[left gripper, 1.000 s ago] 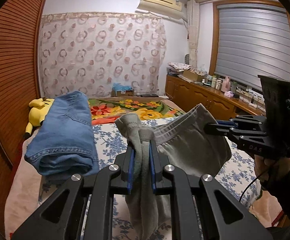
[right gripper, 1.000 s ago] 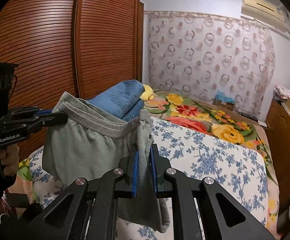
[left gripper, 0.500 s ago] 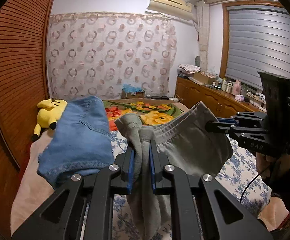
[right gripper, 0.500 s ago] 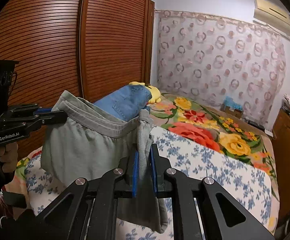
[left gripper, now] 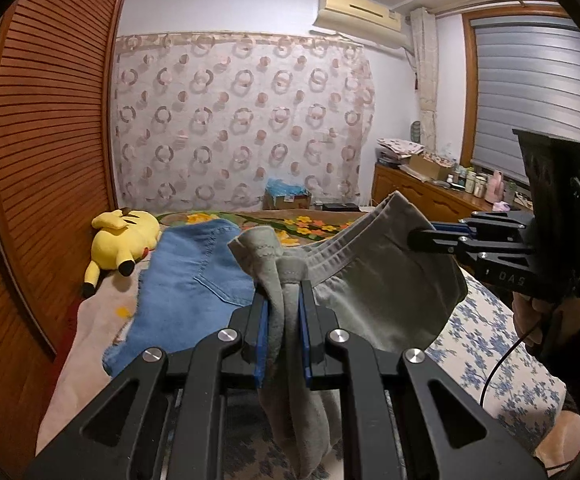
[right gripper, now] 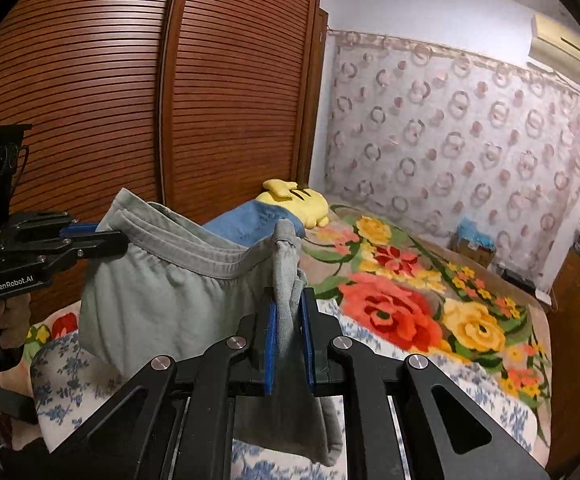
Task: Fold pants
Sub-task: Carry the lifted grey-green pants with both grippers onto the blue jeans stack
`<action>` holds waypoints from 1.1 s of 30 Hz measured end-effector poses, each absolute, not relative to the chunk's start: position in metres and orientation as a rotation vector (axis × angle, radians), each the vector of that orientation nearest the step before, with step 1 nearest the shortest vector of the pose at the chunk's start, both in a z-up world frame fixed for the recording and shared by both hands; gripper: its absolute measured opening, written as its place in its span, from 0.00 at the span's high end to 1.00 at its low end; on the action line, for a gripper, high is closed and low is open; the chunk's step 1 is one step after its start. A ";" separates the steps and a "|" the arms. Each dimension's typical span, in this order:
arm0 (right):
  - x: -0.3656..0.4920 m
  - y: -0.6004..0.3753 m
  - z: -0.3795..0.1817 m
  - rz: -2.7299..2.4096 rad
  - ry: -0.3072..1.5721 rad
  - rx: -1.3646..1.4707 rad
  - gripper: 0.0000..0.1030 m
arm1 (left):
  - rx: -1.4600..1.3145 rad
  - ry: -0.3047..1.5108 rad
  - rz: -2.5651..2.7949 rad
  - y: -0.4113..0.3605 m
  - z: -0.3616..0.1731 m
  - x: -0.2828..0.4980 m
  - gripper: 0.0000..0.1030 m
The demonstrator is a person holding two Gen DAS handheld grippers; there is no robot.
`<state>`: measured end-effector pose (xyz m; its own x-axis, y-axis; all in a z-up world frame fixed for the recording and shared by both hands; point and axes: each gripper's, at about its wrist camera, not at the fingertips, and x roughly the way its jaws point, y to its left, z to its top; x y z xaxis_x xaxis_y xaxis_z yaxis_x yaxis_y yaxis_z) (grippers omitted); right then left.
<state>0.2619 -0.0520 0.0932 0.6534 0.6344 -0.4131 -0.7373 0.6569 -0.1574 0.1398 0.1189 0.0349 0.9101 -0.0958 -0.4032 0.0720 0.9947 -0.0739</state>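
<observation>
Claws (left gripper: 283,304) (right gripper: 289,312) both clamp gray pants (left gripper: 374,296) waistband aloft.

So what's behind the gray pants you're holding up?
Behind the gray pants lie blue jeans on the bed, with a yellow plush toy farther back. The pants cover part of the jeans and the bed.

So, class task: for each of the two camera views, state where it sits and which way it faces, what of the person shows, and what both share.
Left wrist: on the left gripper, facing the curtained wall; shows the right gripper and a hand.
Right wrist: on the right gripper, facing the slatted wardrobe; shows the left gripper.
Shared: grey pants, folded jeans, yellow plush toy.
</observation>
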 end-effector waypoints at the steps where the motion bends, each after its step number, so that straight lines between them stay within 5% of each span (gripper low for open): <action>1: 0.265 -0.050 0.093 0.797 0.335 -0.329 0.89 | -0.058 0.417 -0.081 0.121 0.035 0.141 0.86; 33: 0.353 0.049 0.085 0.887 0.277 -0.546 0.89 | -0.168 0.434 0.091 0.179 0.004 0.156 0.86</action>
